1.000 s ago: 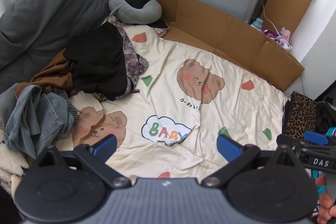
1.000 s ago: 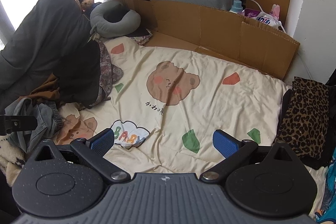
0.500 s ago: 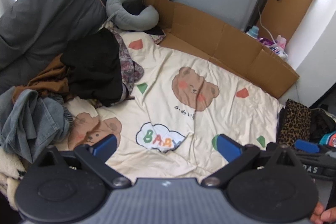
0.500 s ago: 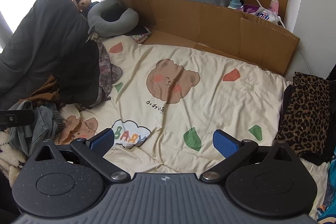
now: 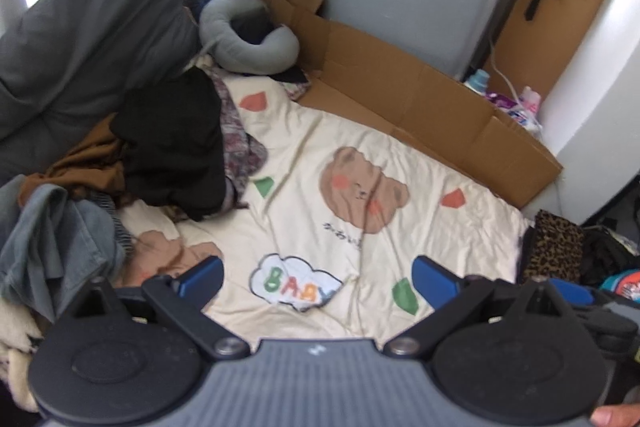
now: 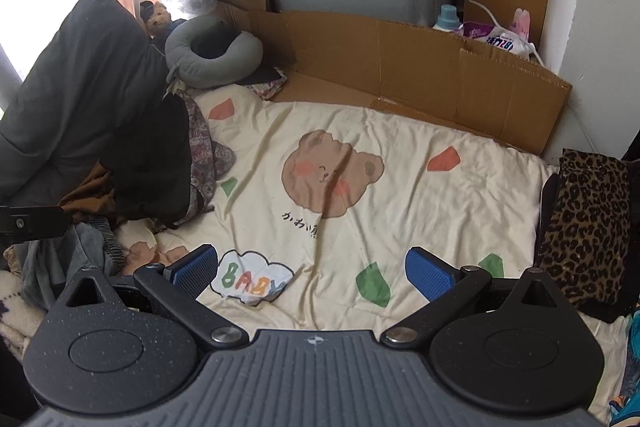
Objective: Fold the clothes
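A heap of unfolded clothes lies at the left of the bed: a black garment [image 5: 172, 151] [image 6: 154, 163] on top, a brown one [image 5: 86, 163] under it, a patterned purple piece [image 5: 240, 143] beside it, and blue-grey denim [image 5: 52, 239] [image 6: 60, 259] nearest me. My left gripper [image 5: 318, 277] hovers open above the cream bear-print sheet [image 5: 360, 187], holding nothing. My right gripper [image 6: 312, 267] is open too, empty, over the same sheet [image 6: 400, 167]. A folded leopard-print piece [image 6: 588, 223] [image 5: 554, 253] rests at the right edge.
A dark grey pillow [image 5: 92, 39] leans at the far left, with a grey neck pillow [image 6: 214, 55] behind the heap. Cardboard panels [image 6: 420, 67] line the far side of the bed. Bottles and packets [image 6: 492, 31] sit behind the cardboard. The right gripper [image 5: 576, 297] shows at the left view's lower right.
Both grippers have drawn back and risen a little, so more of the bed and back wall shows. Both stay open and empty; the clothes have not moved.
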Demonstrator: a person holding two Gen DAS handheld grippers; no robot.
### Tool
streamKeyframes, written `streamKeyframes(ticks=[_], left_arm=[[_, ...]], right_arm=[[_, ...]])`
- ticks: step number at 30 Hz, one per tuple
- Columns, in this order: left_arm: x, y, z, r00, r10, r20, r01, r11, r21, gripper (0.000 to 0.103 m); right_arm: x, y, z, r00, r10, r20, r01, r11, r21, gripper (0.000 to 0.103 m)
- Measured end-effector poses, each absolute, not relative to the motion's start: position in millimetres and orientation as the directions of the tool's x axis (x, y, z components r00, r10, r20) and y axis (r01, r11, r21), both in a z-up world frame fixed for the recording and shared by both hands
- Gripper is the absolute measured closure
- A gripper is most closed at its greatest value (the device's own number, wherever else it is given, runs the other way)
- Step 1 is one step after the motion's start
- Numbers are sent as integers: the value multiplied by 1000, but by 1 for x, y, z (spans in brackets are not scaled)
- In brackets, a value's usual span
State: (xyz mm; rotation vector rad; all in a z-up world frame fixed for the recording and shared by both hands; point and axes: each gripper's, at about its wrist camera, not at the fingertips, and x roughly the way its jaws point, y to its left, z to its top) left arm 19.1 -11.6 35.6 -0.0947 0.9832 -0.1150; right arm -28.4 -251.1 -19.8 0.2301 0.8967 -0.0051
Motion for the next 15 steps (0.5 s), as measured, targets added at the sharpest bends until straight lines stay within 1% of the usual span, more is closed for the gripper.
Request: streamKeyframes(ticks=[3,9,15], left_arm=[[25,-8,40,560,-124,-819,37,991,-125,2],[34,-3,53,554,-106,-826,16,993,-116,2],[43,7,72,557,-102,-824,3,993,-120,2]], right_arm=[[-26,-255,-16,629,109,-770,109,968,226,1],[-21,-263,-5,627,95,-773,135,964,228,1],[-12,-266,19,640,106,-761,108,968,226,1]])
